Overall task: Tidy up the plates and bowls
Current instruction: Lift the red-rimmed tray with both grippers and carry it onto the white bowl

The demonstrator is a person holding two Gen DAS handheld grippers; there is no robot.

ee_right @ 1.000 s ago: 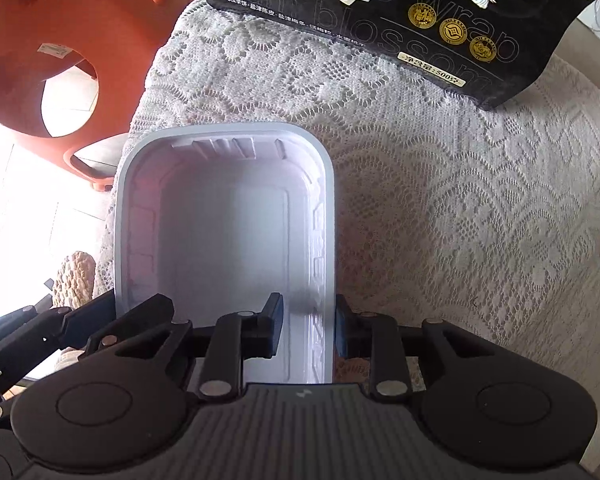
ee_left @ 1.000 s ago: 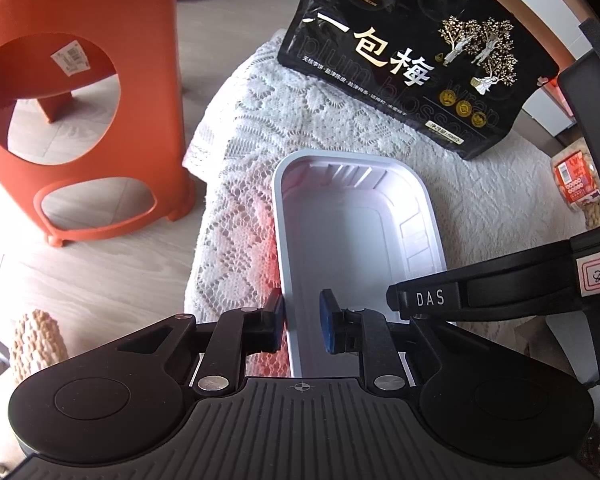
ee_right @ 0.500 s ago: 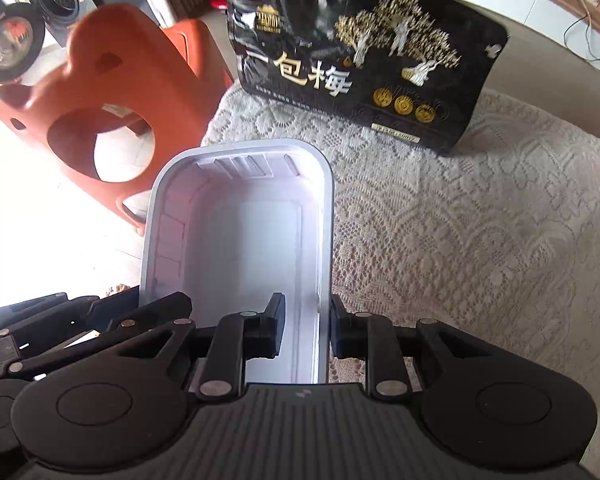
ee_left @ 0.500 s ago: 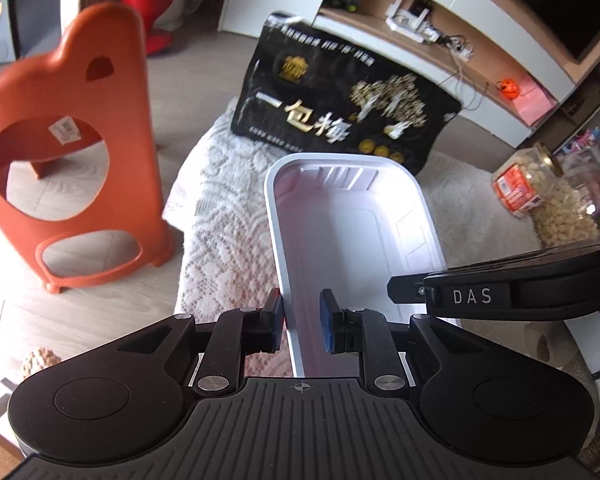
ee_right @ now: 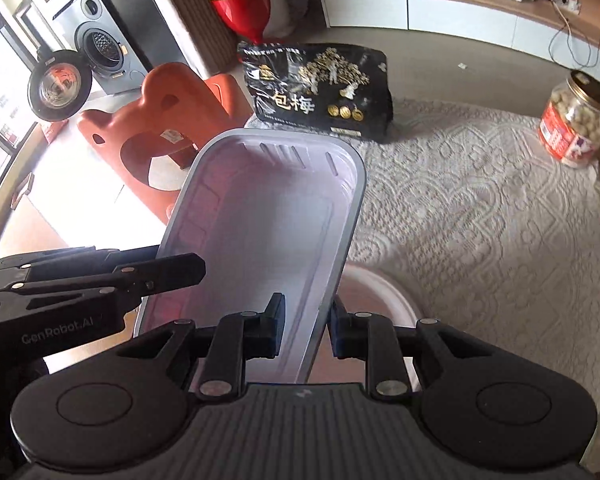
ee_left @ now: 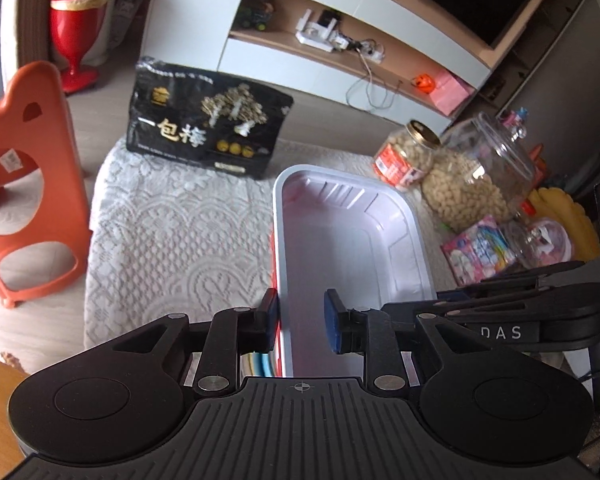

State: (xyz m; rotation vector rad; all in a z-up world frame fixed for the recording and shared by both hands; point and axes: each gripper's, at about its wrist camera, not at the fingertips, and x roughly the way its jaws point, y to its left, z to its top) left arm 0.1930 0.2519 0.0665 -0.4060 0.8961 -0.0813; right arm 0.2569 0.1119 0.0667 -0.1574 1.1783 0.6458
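A white rectangular plastic tray [ee_left: 348,248] is held in the air above the lace-covered table [ee_left: 172,236]. My left gripper [ee_left: 301,322] is shut on the tray's left rim. My right gripper [ee_right: 305,330] is shut on the tray's right rim [ee_right: 340,248]. The tray is empty. Under it in the right wrist view a round pale plate or bowl [ee_right: 380,292] rests on the table, partly hidden. A coloured striped edge [ee_left: 256,362] shows below my left fingers.
A black snack bag [ee_left: 204,132] stands at the table's far edge. Jars of nuts [ee_left: 404,156] and a glass jar [ee_left: 476,176] stand at the right with candy packs [ee_left: 476,248]. An orange plastic chair [ee_left: 24,184] stands left of the table.
Both grippers have lifted the tray up off the table and carried it to the right. The view now takes in the jars and the shelf unit.
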